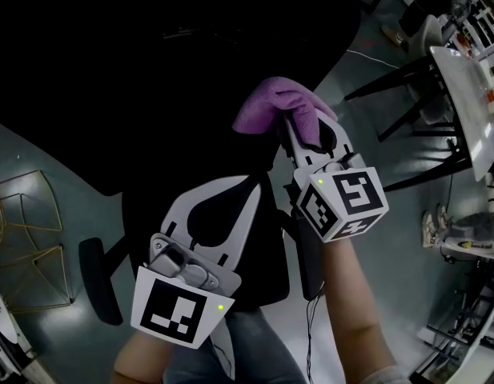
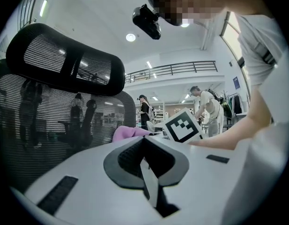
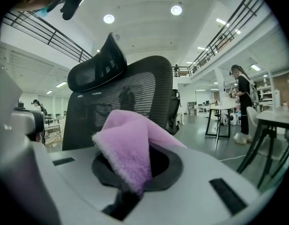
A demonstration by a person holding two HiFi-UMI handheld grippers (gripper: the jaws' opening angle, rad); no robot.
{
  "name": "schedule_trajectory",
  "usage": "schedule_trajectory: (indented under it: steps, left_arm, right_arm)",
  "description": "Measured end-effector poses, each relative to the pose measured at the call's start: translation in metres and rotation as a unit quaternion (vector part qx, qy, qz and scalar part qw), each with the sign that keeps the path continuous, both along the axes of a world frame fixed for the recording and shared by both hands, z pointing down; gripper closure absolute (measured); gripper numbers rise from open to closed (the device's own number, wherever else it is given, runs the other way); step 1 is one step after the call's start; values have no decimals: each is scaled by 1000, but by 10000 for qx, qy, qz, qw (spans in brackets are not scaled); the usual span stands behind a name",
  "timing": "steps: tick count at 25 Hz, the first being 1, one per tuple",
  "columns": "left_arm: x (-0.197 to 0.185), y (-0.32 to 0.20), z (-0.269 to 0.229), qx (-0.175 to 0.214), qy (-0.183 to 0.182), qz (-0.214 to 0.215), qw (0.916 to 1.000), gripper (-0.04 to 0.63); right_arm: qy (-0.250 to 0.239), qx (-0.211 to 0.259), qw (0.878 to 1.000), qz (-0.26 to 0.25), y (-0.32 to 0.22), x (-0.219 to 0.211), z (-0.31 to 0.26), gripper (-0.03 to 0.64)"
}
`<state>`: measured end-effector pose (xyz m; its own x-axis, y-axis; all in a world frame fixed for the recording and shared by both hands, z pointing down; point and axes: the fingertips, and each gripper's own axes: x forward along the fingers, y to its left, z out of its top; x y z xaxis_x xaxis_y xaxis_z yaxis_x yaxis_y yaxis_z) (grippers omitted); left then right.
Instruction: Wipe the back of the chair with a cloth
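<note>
Open floor (image 1: 407, 254) right of right gripper (image 1: 293, 126); white table (image 1: 471, 102) on black legs further right. Purple fluffy cloth (image 3: 128, 149), folded, pinched between right gripper jaws, just ahead: black mesh chair back (image 3: 130, 93). Left gripper (image 2: 144, 146) jaws pressed together, empty, beside right one; headrest (image 2: 64, 60) up-left of it.

I see the cloth (image 1: 280, 105): 1 fluffy lilac-pink piece, folded and bunched. Its lower end is pinched between the jaws of the right gripper (image 1: 299, 134), and its loose fold stands up above them. The chair (image 3: 130, 90) is a black office chair, standing upright. It has a see-through mesh back with 1 curved mesh headrest (image 2: 64, 60) on top. In the head view the cloth sits at the edge of the dark chair back. From here I can't tell whether it touches the mesh.
</note>
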<state>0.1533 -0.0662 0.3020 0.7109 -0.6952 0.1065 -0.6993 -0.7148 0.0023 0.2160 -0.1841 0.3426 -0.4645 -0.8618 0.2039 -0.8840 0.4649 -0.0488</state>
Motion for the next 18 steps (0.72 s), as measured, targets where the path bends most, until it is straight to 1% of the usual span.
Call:
schedule_trajectory:
  steps: [11, 18]
  left_arm:
    - [4, 1, 5, -52, -10, 18, 10000, 583]
    - [5, 2, 7, -74, -13, 28, 10000, 583]
  right_arm:
    - [-41, 79, 10000, 23, 0, 3, 0, 571]
    - [41, -113, 9999, -44, 8, 1, 23, 571]
